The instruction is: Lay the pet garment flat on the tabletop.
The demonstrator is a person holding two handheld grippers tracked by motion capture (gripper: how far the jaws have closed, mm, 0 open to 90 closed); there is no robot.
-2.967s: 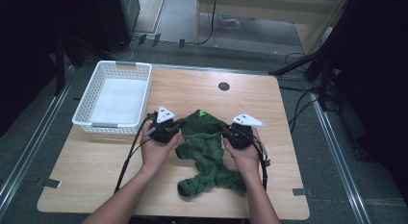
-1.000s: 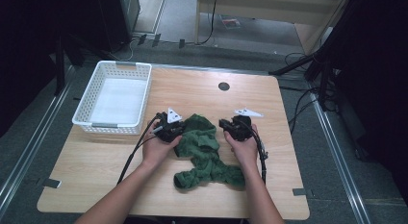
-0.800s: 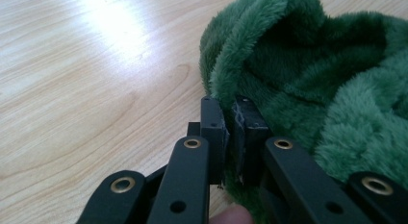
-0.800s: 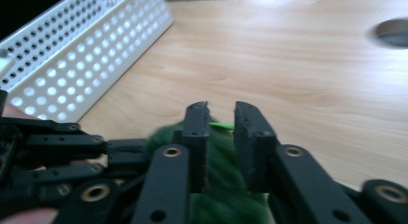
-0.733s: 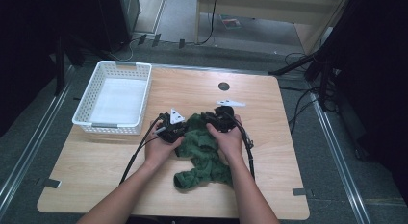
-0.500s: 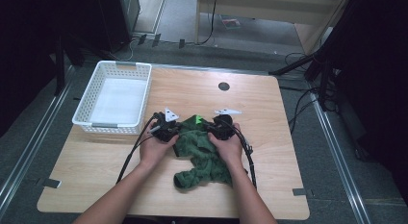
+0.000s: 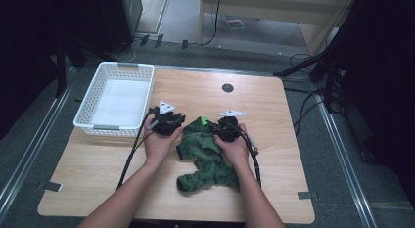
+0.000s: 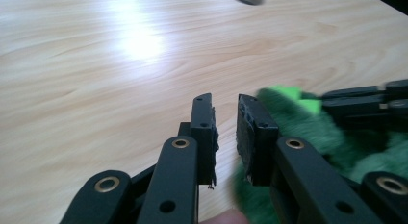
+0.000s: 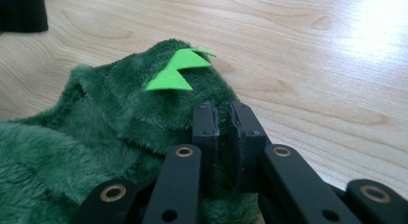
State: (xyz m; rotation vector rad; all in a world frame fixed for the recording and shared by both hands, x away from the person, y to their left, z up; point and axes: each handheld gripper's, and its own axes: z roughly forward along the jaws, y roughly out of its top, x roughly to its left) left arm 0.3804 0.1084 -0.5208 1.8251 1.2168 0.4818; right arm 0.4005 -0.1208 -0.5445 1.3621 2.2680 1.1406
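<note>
Where plush lies, basket (image 7: 116, 100) apart (white)

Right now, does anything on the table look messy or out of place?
The green fleece garment lies bunched and twisted on the table, not spread flat. The right gripper pinches its edge near the bright green spikes. The white basket sits square.

One green plush garment (image 7: 208, 157), one white basket (image 7: 115, 98), two grippers.

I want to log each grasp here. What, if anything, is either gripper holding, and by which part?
The right gripper is shut on the green plush garment, pinching its edge just below the bright green spikes. The left gripper holds nothing; its jaws stand slightly apart beside the fabric.
</note>
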